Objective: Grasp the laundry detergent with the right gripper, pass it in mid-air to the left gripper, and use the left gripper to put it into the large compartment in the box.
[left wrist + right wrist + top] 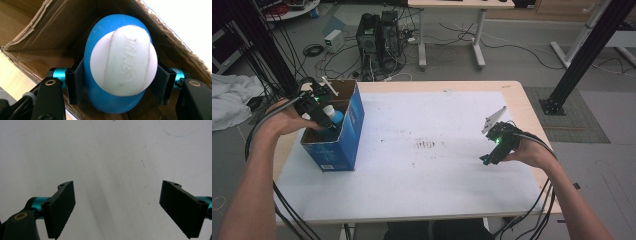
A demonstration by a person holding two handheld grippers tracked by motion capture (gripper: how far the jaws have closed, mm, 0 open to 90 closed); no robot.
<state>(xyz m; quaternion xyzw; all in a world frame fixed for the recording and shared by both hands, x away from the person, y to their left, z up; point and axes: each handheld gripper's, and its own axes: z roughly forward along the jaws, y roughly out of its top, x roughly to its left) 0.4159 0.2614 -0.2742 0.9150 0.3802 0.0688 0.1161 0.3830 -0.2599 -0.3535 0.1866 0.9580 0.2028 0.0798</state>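
Both grippers sit over the table: the left gripper (323,121) reaches down into an open blue cardboard box (348,131) at the table's left edge, its jaws closed against the sides of a blue bottle (110,92) with a white cap (123,63), cap end facing the camera. On the opposite side, the right gripper (490,157) hangs just above the white table cover (422,175), jaws spread wide with nothing between them. Faint dark smudges (426,144) mark the cover's middle.
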